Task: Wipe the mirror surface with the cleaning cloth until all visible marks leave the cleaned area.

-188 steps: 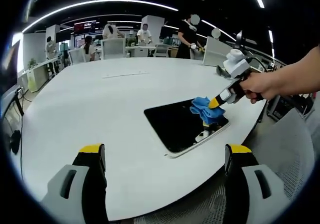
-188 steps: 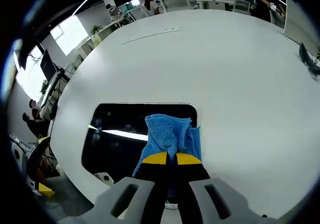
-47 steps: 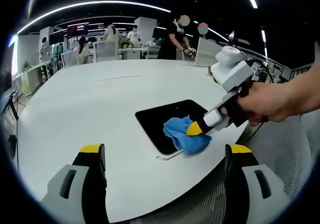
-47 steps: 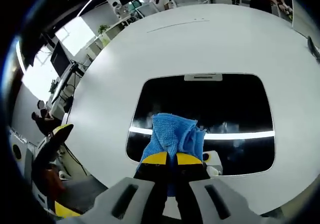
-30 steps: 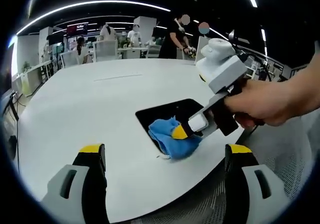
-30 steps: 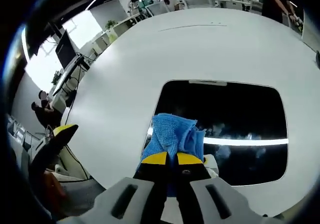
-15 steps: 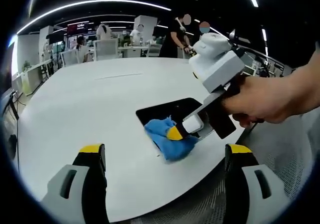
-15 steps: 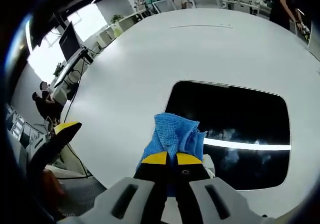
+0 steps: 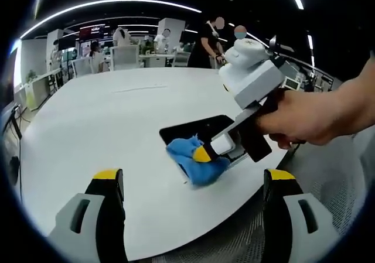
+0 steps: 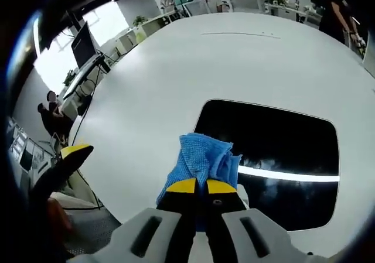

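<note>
A dark rectangular mirror [image 10: 275, 157] [image 9: 193, 129] lies flat on the white table [image 10: 193, 69]. My right gripper [image 10: 199, 187] is shut on a blue cleaning cloth [image 10: 202, 157], which rests at the mirror's near left corner, partly over the table. In the left gripper view that right gripper [image 9: 202, 153], held by a hand [image 9: 310, 113], presses the cloth [image 9: 190, 157] onto the mirror's near end. My left gripper [image 9: 190, 184] stands open above the table's near edge, with nothing between its jaws. A bright light strip reflects in the mirror.
The round white table [image 9: 94, 116] has wide bare room left and beyond the mirror. An office with desks, chairs and people [image 9: 205, 40] lies behind. A grey mesh chair [image 9: 345, 175] stands at the right of the table's edge.
The right gripper has dragged the cloth from the mirror's middle toward its near left corner, now partly off the glass. My left gripper has stayed open and still.
</note>
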`<state>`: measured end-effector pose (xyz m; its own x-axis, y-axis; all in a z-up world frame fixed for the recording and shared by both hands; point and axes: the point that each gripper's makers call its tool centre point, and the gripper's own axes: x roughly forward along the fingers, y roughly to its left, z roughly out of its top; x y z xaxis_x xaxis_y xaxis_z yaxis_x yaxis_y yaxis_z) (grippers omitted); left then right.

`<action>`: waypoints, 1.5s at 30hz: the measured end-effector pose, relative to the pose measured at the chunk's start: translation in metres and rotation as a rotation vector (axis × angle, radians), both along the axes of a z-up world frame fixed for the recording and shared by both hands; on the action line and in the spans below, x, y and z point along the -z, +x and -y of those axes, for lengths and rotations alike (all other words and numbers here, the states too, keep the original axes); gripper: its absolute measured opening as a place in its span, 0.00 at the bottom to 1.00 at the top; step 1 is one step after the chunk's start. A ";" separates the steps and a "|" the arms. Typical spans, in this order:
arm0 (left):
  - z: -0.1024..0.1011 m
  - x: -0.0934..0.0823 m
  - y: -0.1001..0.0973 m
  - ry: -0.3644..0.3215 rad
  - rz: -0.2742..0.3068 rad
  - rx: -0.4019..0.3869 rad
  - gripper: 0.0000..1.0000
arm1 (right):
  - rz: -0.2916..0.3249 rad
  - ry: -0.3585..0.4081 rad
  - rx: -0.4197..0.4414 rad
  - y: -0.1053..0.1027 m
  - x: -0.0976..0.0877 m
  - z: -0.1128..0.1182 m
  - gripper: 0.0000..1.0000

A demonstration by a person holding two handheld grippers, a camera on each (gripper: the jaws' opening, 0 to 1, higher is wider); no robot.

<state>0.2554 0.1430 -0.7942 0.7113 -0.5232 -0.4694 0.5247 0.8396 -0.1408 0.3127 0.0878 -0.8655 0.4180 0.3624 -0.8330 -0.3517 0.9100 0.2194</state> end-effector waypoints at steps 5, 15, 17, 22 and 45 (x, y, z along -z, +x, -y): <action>-0.001 0.000 0.001 -0.004 0.004 -0.006 0.99 | 0.018 -0.025 -0.028 0.009 0.000 -0.003 0.00; -0.002 0.001 0.001 0.003 0.004 -0.005 0.99 | 0.044 -0.048 -0.033 0.043 0.000 -0.004 0.00; -0.002 0.000 0.001 0.003 0.007 -0.005 0.99 | 0.048 -0.051 -0.038 0.048 0.000 -0.005 0.00; -0.002 0.000 0.001 0.001 0.006 -0.007 0.99 | 0.062 -0.052 -0.054 0.062 0.000 -0.005 0.00; -0.003 0.000 0.001 0.009 0.014 -0.006 0.99 | 0.063 -0.057 -0.064 0.102 0.001 -0.009 0.00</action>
